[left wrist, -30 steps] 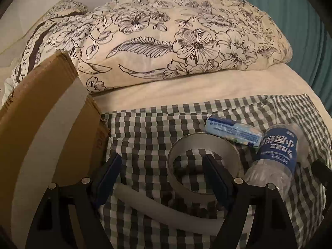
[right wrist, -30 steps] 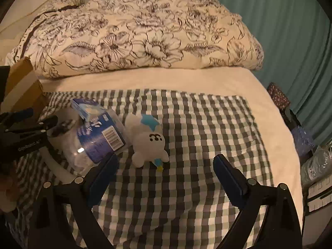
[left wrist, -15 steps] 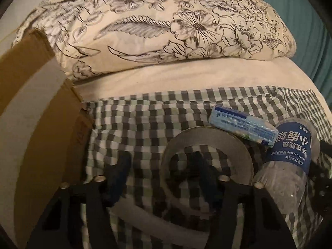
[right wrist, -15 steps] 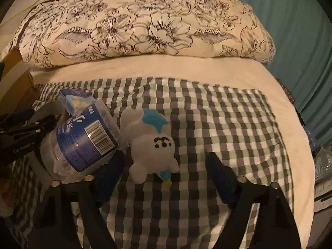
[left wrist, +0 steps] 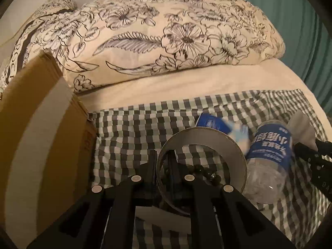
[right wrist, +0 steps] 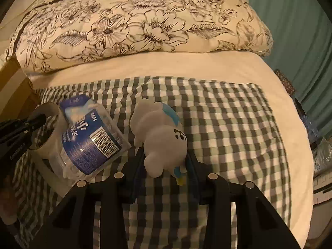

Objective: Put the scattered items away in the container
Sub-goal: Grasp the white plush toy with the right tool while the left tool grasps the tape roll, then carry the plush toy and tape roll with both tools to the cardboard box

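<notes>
Left gripper (left wrist: pixel 164 161), lower centre of its view: black fingers pinched on the near wall of a tape roll (left wrist: pixel 207 137), a grey ring with a smooth cardboard-like band, one finger inside and one outside. Right gripper (right wrist: pixel 165 164), lower centre of its view: blue-padded fingers clamped on a plush toy (right wrist: pixel 159 132), soft, white, rounded, with a light-blue patch and a small black face. Between the two lies a crinkled clear plastic bottle (right wrist: pixel 93 145) on its side, glossy blue label with barcode, touching the tape roll. A blue tissue pack (right wrist: pixel 76 103) sits just behind it. All rest on a checked cloth (right wrist: pixel 228 124) over the cream bed. The cardboard box (left wrist: pixel 41 134), matte brown, stands at the left edge.
</notes>
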